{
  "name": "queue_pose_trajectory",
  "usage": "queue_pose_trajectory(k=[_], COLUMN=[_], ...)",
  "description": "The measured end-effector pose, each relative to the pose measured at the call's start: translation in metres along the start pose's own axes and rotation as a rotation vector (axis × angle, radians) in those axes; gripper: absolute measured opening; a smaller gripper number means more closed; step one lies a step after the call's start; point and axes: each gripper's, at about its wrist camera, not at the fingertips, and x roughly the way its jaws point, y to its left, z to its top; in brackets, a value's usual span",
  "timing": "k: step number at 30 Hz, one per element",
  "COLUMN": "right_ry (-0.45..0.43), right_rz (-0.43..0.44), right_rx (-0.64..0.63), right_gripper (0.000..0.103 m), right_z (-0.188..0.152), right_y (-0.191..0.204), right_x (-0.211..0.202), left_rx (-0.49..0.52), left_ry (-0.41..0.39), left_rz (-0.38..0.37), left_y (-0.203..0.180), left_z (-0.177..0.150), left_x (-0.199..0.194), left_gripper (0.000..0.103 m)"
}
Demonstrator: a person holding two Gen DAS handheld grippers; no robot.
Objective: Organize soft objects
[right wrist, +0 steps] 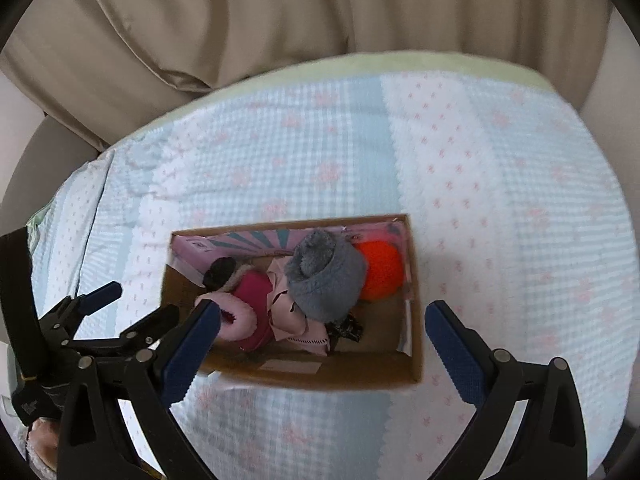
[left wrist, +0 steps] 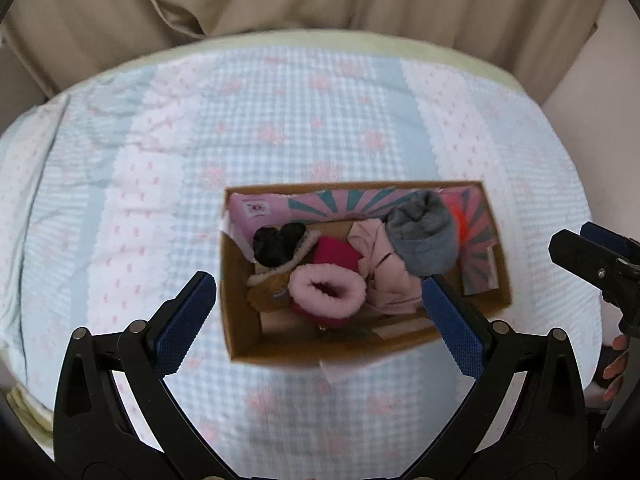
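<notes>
Quilted bed (left wrist: 280,120) wide around cardboard box (left wrist: 240,320), both hand-held grippers (left wrist: 320,312) (right wrist: 322,340) spread, empty

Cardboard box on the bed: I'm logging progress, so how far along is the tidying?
Looks nearly done. The cardboard box already holds the pink-lined boot, grey fuzzy item, pink cloth and orange ball. The left gripper and right gripper are open and empty. No loose items show on the bedspread.

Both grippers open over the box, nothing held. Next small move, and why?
Probably lift both clear and stop: left gripper and right gripper are open and empty, the soft items, grey roll included, sit inside the cardboard box, and no loose item shows on the bedspread.
</notes>
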Motion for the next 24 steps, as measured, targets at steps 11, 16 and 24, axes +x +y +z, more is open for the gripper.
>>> queue_pose_trajectory(k=[11, 16, 24], right_ry=[-0.192, -0.295, -0.42], right_rz=[-0.083, -0.121, -0.152], right_rx=[-0.013, -0.05, -0.112], right_gripper=[0.102, 0.102, 0.102], right_z=[-0.013, -0.026, -0.054], right_y=[-0.007, -0.009, -0.018], right_x=[-0.139, -0.202, -0.276], left_rx=[-0.006, -0.033, -0.022], left_ry=[-0.255, -0.376, -0.49], left_rz=[0.025, 0.037, 0.078], left_y=[-0.03, -0.047, -0.084], left_z=[-0.015, -0.027, -0.056], left_x=[-0.154, -0.217, -0.278], left_gripper=[0.103, 0.103, 0.103])
